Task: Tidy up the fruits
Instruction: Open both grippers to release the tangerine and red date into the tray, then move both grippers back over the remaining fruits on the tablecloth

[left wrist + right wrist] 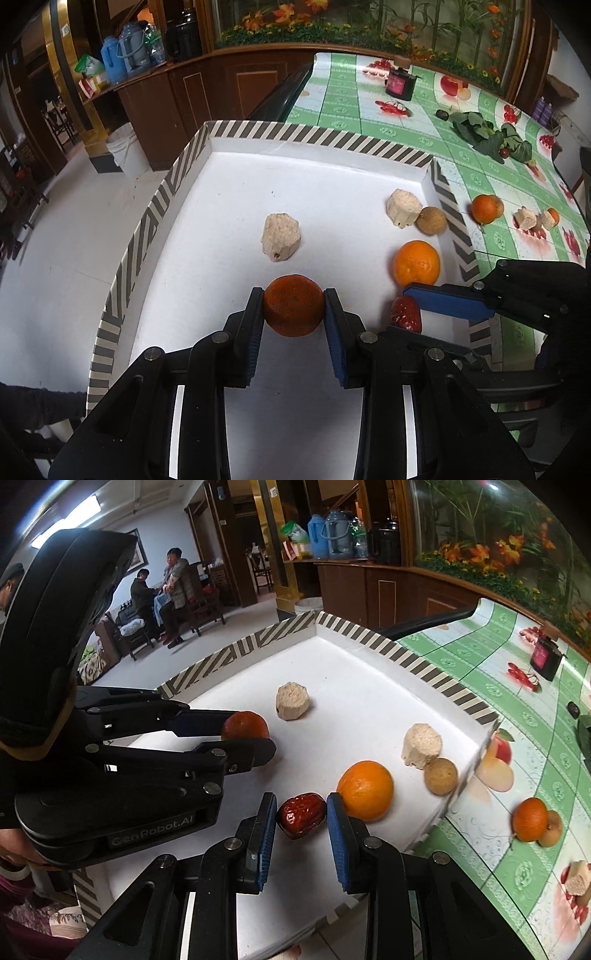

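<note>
A white tray [221, 206] with a striped rim holds two beige chunks [279, 238], a brown longan [431, 220] and a bright orange [416, 263]. My left gripper [294, 312] is shut on a dark orange mandarin [293, 310] just above the tray floor; it also shows in the right wrist view [245, 725]. My right gripper [301, 821] is shut on a red jujube [301, 814] over the tray's near right part, beside the bright orange [365, 789]. The jujube shows in the left wrist view [406, 314].
On the green tablecloth [369, 122] right of the tray lie a mandarin [484, 208], a longan [551, 829], beige chunks [526, 218], leafy greens [487, 136] and a dark jar [399, 84]. People sit far off [162, 590].
</note>
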Motion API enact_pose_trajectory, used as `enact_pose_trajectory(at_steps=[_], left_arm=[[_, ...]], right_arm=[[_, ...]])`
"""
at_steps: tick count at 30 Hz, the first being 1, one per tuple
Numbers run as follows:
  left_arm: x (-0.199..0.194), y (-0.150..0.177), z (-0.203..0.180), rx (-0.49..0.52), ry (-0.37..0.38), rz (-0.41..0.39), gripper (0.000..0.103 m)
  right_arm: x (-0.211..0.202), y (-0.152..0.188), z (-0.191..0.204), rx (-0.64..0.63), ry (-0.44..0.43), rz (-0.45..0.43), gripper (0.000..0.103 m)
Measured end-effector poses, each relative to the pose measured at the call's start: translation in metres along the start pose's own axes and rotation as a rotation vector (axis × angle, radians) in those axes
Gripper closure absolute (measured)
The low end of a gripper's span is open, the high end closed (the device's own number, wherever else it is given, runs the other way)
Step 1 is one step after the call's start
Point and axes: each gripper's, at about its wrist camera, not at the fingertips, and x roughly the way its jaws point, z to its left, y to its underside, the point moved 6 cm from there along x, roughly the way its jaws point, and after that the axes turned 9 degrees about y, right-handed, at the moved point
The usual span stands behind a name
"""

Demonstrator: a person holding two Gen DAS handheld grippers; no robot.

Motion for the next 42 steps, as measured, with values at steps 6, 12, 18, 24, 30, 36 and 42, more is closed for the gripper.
enact_pose_trajectory(at_steps=[6,12,18,24,30,36,42], left_arm=[[0.006,0.001,0.007,-0.037,-0.010,0.031,0.070],[0.001,0.001,0.013,-0.062,-0.019,0.020,0.051],[-0.011,0.000,0.006,-0.047,-0.046,-0.020,0.051],[-0.020,0.000,-0.012,-0.026,-0.023,-0.049,0.051],[-0.027,-0.003,-0.035,-0.004,0.011,-0.066,0.051],[-0.024,-0.003,-0.066,0.030,0.050,-0.063,0.052],[-0.015,-0.002,-0.103,0.080,0.092,-0.043,0.052]], right_arm=[[0.001,0.002,0.004,-0.025,0.018,-0.018,0.076],[-0.010,0.004,0.000,0.000,0.018,-0.022,0.070],[-0.032,0.009,-0.010,0.058,0.003,-0.061,0.070],[-0.051,0.020,-0.024,0.105,0.018,-0.090,0.070],[-0.061,0.035,-0.051,0.182,0.044,-0.088,0.070],[-0.071,0.055,-0.083,0.263,0.082,-0.076,0.070],[-0.084,0.079,-0.113,0.329,0.120,-0.062,0.070]])
